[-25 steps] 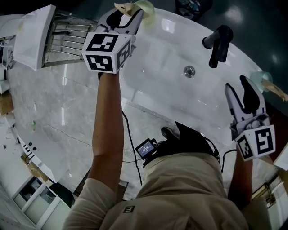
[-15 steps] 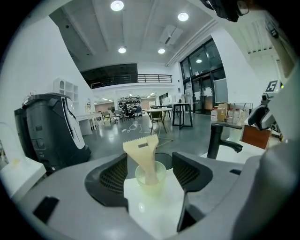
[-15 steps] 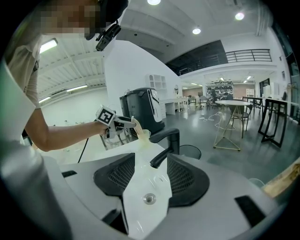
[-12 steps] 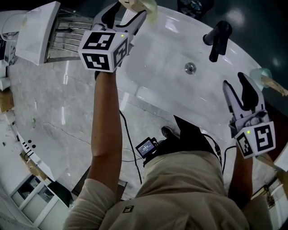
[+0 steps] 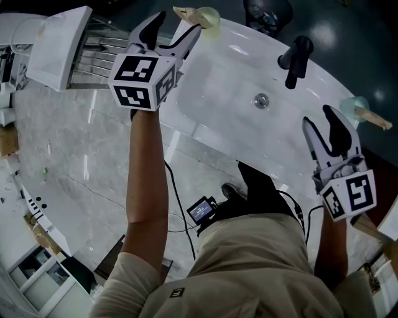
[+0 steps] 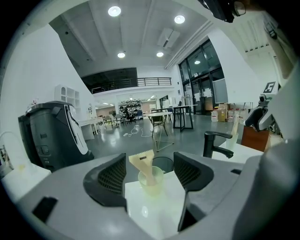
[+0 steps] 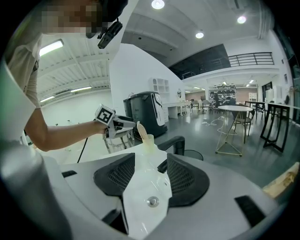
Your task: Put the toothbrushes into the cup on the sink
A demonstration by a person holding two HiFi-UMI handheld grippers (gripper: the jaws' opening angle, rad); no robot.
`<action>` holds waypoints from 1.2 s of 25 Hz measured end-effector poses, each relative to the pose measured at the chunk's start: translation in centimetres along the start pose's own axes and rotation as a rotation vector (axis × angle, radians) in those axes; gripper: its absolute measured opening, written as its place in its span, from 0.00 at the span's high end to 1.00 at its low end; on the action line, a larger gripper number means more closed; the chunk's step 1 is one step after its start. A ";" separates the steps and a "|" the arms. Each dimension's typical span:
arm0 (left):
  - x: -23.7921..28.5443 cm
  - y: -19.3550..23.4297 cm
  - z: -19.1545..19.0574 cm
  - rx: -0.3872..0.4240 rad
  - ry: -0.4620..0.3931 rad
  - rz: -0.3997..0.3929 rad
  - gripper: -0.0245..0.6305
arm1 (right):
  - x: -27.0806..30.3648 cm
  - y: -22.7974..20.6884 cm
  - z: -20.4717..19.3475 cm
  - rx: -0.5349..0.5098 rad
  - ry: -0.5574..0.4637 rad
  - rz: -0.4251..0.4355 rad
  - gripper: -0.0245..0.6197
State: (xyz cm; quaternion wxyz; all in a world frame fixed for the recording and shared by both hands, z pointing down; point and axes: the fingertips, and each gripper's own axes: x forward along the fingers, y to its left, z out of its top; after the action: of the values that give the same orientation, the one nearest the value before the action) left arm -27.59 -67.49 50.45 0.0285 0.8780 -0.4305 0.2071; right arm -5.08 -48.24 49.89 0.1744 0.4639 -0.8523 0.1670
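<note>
A pale green cup [image 5: 207,15] stands on the far left rim of the white sink [image 5: 211,87], with a beige toothbrush [image 5: 185,12] leaning in it. My left gripper [image 5: 176,25] sits just short of that cup; its jaws are opening, with nothing between them. In the left gripper view the cup [image 6: 151,180] and toothbrush [image 6: 142,161] stand beyond the fingertips. A second cup [image 5: 356,104] with a toothbrush [image 5: 373,118] stands on the right rim. My right gripper [image 5: 322,121] hovers open and holds nothing, beside that cup.
A black faucet [image 5: 295,59] rises at the sink's back, and the drain [image 5: 262,99] lies in the basin. A metal rack [image 5: 99,53] and a white panel [image 5: 59,46] stand left of the sink. Cables and a small device [image 5: 202,211] lie on the marble floor.
The left gripper's jaws have spread apart and let go of the toothbrush, which now leans in the cup. The gripper has backed off slightly. The right gripper has hardly moved.
</note>
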 end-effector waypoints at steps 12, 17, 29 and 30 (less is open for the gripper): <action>-6.8 -1.3 4.9 0.039 -0.079 0.046 0.50 | -2.1 2.4 2.8 -0.039 -0.072 0.028 0.63; -11.3 -2.8 7.5 0.053 -0.141 0.058 0.54 | -3.7 4.4 4.3 -0.067 -0.104 0.044 0.63; -26.6 -7.7 10.8 0.061 -0.222 0.107 0.95 | -9.1 13.7 8.6 -0.153 -0.201 0.147 0.76; -28.0 -8.1 10.8 0.057 -0.227 0.113 0.95 | -9.6 14.6 9.0 -0.166 -0.206 0.156 0.79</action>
State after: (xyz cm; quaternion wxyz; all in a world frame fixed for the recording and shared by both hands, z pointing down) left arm -32.96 -44.01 30.74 -0.0574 0.8706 -0.4736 0.1198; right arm -13.89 -37.72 35.84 0.1102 0.3948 -0.9101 0.0605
